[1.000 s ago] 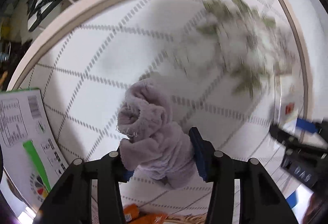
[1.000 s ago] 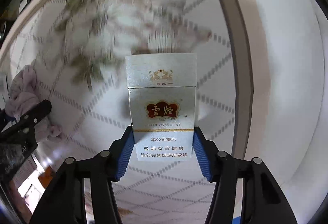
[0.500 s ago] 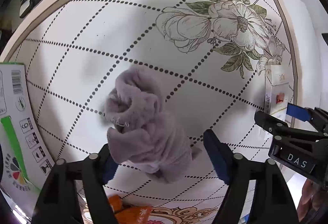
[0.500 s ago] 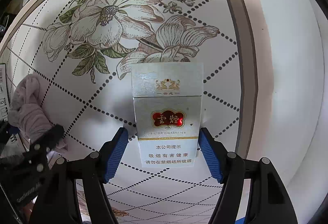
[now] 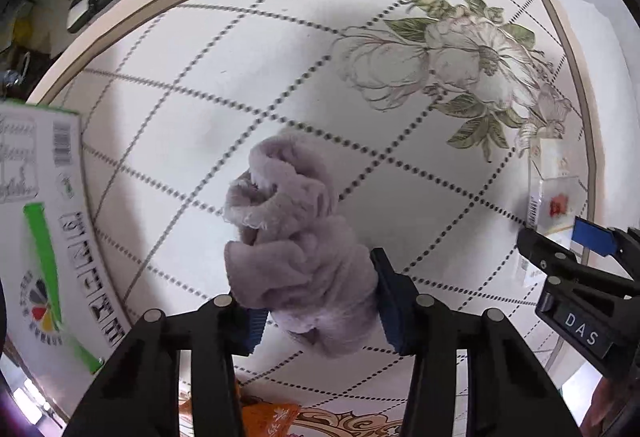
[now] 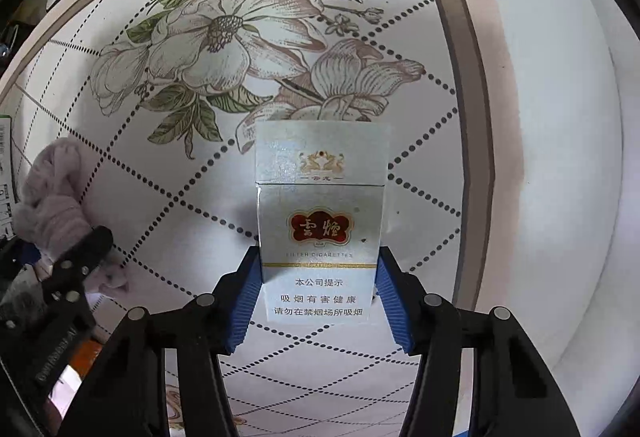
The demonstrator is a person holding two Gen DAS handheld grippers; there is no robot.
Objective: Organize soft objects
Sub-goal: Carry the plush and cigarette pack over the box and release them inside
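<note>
A crumpled lilac fleece cloth (image 5: 296,241) is pinched between the blue pads of my left gripper (image 5: 316,301), which is shut on it above the patterned tabletop (image 5: 200,77). The cloth also shows at the left of the right wrist view (image 6: 56,205). My right gripper (image 6: 318,289) is shut on a silver cigarette pack (image 6: 320,213) with a red emblem, held upright. The pack also shows at the far right of the left wrist view (image 5: 554,193).
A white box with green stripe and barcode (image 5: 36,221) lies at the left. An orange wrapper (image 5: 268,415) lies near the bottom edge. The tabletop has a flower print (image 6: 224,37) and a beige rim (image 6: 456,37). Dark clutter sits beyond the far edge.
Half a second ago both grippers stood wider around their objects. Now the left has closed on the cloth and the right has closed on the pack.
</note>
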